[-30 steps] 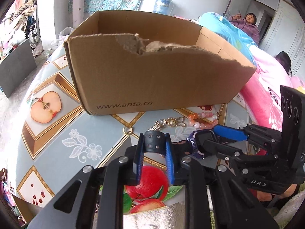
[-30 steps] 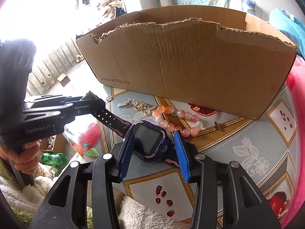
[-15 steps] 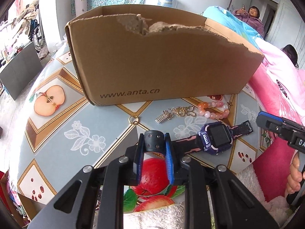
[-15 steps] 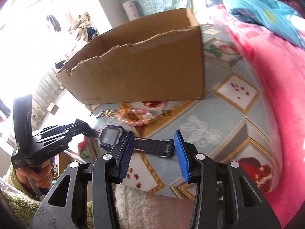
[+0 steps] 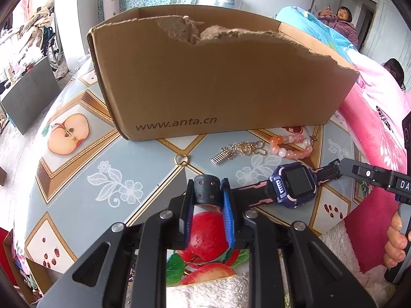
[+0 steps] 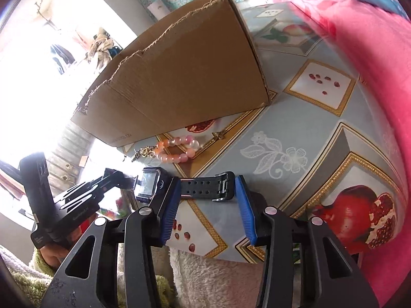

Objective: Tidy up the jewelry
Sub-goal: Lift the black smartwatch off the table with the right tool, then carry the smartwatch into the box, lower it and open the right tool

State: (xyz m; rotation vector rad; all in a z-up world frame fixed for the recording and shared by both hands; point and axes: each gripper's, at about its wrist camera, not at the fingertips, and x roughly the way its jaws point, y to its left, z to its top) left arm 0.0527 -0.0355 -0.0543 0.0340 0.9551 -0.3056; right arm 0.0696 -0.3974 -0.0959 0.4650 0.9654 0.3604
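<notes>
- Left gripper [image 5: 209, 195]: fingers pinching one strap end of the watch [image 5: 294, 186].
- Right gripper [image 6: 209, 196]: fingers just been closing around the buckle end, pads not yet pressing.
- Watch stretched over the worktop [image 5: 84, 195], near the bead bracelet [image 5: 290, 145] and cardboard box [image 5: 218, 82].

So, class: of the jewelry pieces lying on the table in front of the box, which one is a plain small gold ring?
The gold ring, lying alone nearest the box's printed corner. The gold chain is linked, the bead bracelet pink-orange, the watch purple.
</notes>
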